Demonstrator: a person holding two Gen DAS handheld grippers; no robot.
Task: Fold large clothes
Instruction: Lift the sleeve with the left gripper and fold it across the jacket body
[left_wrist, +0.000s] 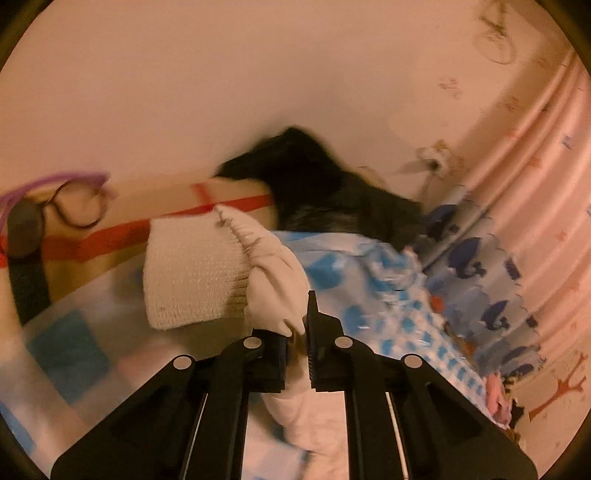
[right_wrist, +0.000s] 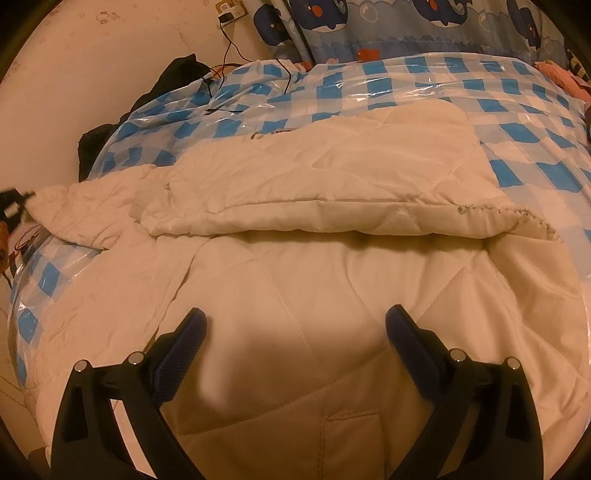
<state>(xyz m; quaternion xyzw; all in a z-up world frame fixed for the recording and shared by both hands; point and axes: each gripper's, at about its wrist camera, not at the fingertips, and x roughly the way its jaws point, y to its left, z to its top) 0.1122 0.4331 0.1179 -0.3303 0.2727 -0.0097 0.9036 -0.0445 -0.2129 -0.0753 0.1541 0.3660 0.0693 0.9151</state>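
Cream quilted jacket (right_wrist: 314, 280) lies spread on the blue-checked plastic sheet (right_wrist: 480, 92), one sleeve (right_wrist: 332, 192) already folded across its body. The left gripper (left_wrist: 297, 334) is clamped on the other sleeve's cuff end (left_wrist: 273, 280), lifting it. The right gripper (right_wrist: 295, 332) hovers over the jacket body with its jaws apart, holding nothing. Judging from this, the second sleeve and the body folds remain.

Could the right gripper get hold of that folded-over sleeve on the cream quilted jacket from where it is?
Probably yes: the right gripper hangs open over the cream quilted jacket, and the folded sleeve lies just ahead, uncovered.
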